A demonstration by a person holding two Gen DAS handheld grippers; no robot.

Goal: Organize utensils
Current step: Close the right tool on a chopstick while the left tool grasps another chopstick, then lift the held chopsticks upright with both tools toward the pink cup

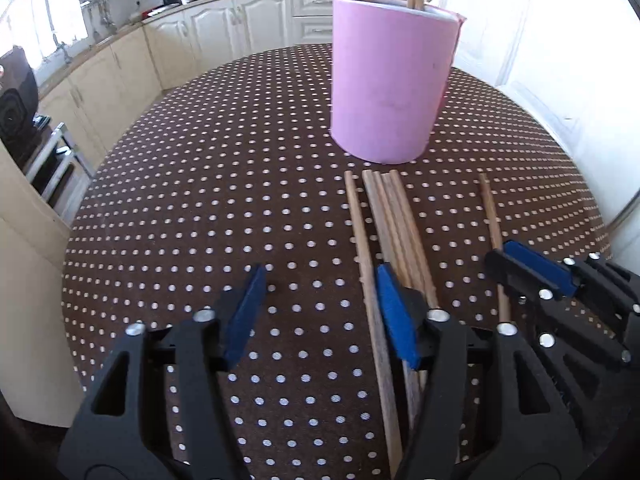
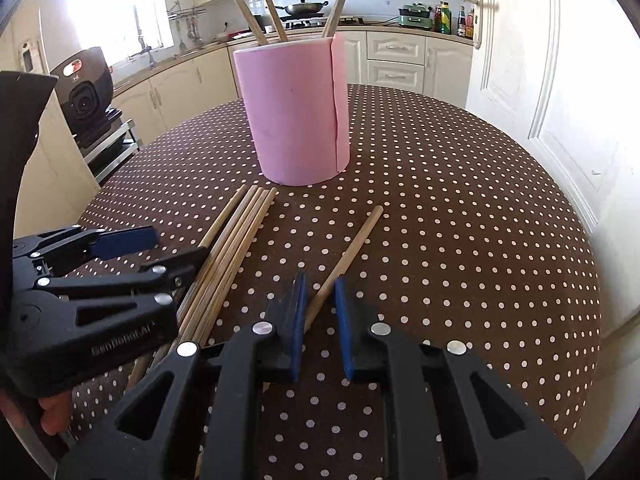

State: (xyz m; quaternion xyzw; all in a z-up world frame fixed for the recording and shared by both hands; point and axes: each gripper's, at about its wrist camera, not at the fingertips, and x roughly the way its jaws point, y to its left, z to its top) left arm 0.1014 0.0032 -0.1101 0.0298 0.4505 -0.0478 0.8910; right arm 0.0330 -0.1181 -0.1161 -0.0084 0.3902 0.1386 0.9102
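From the left wrist we look down on a round table [image 1: 200, 200] under a brown cloth dotted white. A smooth pink cylinder cup [image 1: 390, 80] stands upright at the far side, with thin wooden sticks rising from its mouth. Just in front of it lies a bundle of chopsticks [image 1: 394, 216], round, pale wood, side by side and pointing at the cup. Our left gripper [image 1: 320, 312] tilts downward, its black jaws with blue pads standing apart; one chopstick lies between them and the right pad rests over the bundle, but nothing is pinched. A single chopstick [image 1: 491, 216] lies apart to the right, running under our right gripper [image 1: 532, 268].

From the right wrist, the same cup [image 2: 294, 112] shows a seam down its side. Our right gripper [image 2: 320, 320] slopes down, jaws drawn nearly together on the single chopstick [image 2: 352, 248]; whether the pads press it we cannot tell. The bundle [image 2: 236, 240] lies left, beneath the left gripper [image 2: 160, 256].
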